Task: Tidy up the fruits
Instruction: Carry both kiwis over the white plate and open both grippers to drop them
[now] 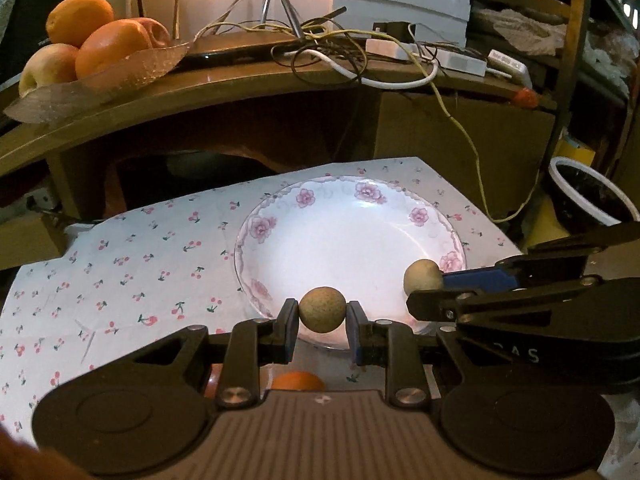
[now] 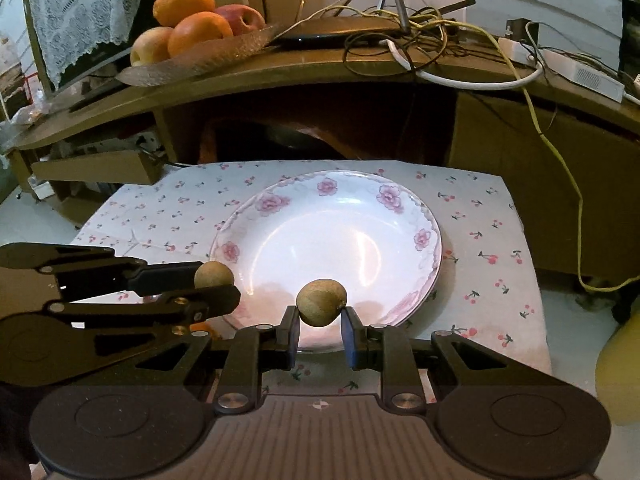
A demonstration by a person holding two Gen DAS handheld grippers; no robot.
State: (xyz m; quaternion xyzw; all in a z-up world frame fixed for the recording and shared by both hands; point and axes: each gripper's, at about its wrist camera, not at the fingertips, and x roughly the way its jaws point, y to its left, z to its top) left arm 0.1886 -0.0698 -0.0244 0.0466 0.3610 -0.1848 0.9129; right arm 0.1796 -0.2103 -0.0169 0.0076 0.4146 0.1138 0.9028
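My left gripper (image 1: 322, 316) is shut on a small round brown fruit (image 1: 322, 309) just above the near rim of a white floral plate (image 1: 348, 208). My right gripper (image 2: 320, 320) is shut on a second small brown fruit (image 2: 322, 302) above the near rim of the same plate (image 2: 332, 200). Each gripper shows in the other's view: the right one (image 1: 430, 284) with its fruit (image 1: 421, 276) at the plate's right edge, the left one (image 2: 218, 286) with its fruit (image 2: 214, 275) at the plate's left edge. An orange (image 1: 298, 381) lies partly hidden below the left gripper.
The plate rests on a cherry-print cloth (image 1: 132, 264). Behind it a wooden shelf (image 2: 320, 68) carries a tray of oranges and apples (image 2: 192, 28) and tangled cables (image 2: 420, 32). A dark bowl (image 1: 592, 196) stands at the right.
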